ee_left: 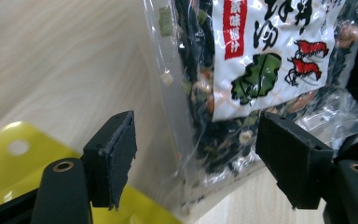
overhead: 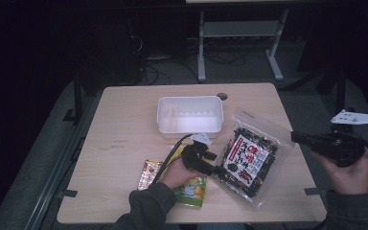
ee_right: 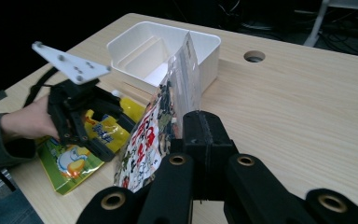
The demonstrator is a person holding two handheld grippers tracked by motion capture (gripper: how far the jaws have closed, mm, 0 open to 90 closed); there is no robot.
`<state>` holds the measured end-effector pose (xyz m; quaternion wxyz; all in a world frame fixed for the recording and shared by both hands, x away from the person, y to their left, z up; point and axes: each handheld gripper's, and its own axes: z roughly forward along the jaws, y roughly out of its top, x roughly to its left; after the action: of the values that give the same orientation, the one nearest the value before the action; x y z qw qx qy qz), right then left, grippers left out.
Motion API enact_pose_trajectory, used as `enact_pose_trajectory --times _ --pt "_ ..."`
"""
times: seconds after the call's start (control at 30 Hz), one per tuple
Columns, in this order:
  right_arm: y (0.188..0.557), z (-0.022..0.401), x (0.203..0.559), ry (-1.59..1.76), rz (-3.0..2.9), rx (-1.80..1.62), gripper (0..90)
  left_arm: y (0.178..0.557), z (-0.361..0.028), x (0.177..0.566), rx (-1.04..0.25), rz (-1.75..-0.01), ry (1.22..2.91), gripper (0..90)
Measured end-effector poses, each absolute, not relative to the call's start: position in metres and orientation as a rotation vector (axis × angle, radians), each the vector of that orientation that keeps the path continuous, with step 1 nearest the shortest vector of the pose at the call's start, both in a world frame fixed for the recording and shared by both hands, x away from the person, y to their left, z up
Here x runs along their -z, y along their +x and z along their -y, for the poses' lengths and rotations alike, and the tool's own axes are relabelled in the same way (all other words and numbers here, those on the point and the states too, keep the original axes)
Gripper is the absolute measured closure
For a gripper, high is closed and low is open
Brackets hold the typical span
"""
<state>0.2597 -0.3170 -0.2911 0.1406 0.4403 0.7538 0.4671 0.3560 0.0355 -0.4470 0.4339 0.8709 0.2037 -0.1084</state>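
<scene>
tongs (ee_left: 196,158): apart | snack bag (ee_left: 242,93): between them | yellow pouch (ee_left: 23,163): below-left

Clear bag (overhead: 250,158) with red-and-white label, yellow pouch (overhead: 191,190), white bin (overhead: 189,116).

Glossy clear plastic snack bag (overhead: 249,160), matt pale wood-grain table (overhead: 124,143), smooth white plastic bin (overhead: 189,115)

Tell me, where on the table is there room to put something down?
The bare wood left of the white bin and beyond the small packet is free, as is the strip behind the bin. Near the seaweed bag, yellow pouch and left gripper, it's crowded.
</scene>
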Motion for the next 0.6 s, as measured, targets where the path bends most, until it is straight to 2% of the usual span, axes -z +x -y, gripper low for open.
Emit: enact_pose_trajectory --times 0.13,0.33,0.43,0.6 --pt "0.2607 0.3157 0.2912 1.265 -2.185 -1.382 89.8 0.3608 -0.0310 0.4508 0.348 -0.495 2.168 37.1" --pt "0.2617 0.3169 0.2911 1.263 -2.180 -1.410 89.8 0.3630 -0.0338 0.4503 0.372 -0.476 2.170 51.3" --pt "0.2625 0.3189 0.2920 1.269 -2.177 -1.435 89.7 0.3630 -0.0352 0.4493 0.380 -0.460 2.165 54.2" --pt "0.2658 0.3228 0.2974 1.295 -2.162 -1.457 89.8 0.3572 -0.0344 0.4449 0.364 -0.386 2.176 68.0"
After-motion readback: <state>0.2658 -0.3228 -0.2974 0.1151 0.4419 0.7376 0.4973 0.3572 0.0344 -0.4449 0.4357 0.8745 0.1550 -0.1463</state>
